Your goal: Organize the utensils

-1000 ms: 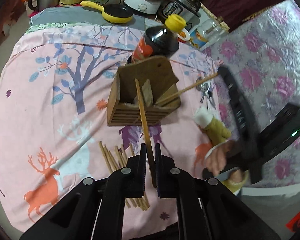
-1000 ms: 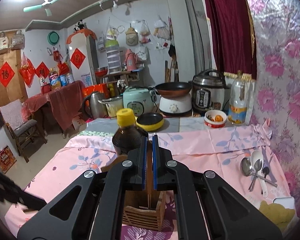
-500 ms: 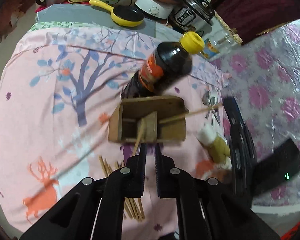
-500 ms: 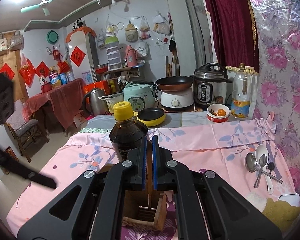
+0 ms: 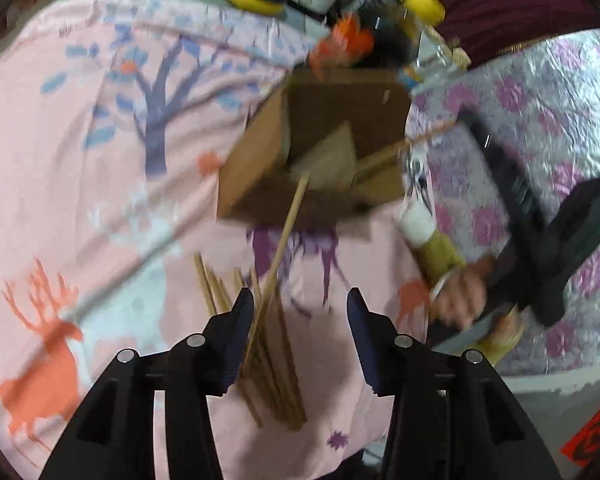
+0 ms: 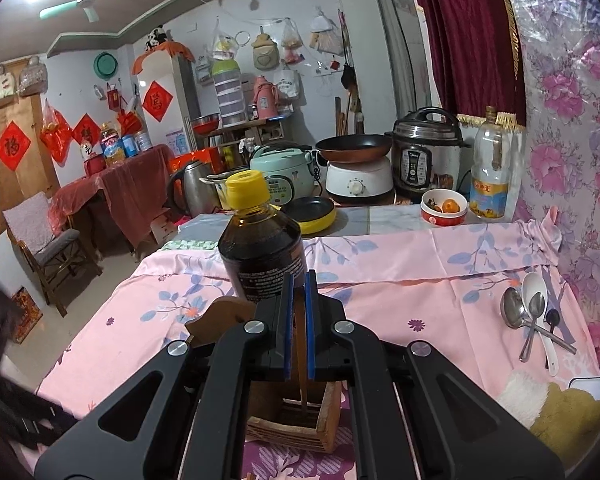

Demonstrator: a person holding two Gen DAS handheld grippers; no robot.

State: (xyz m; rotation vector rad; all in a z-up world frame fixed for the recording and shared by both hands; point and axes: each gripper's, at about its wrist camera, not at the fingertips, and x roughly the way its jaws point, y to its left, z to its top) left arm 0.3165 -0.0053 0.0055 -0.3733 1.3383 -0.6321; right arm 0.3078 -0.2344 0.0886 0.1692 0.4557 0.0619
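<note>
While left jaws open beside a chopstick point(image 5: 284, 236), right jaws clamp another before the bottle point(image 6: 260, 252).

Both the left gripper point(image 5: 300, 312) and the right gripper point(image 6: 299, 296) are built of black arms fitted with silver screws and blue-edged pads.

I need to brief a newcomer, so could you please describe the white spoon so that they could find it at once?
Look at the pink tablecloth, near its right edge by the flowered wall. A small cluster of spoons lies there; the white spoon is the only one not of metal, with the broadest bowl.
</note>
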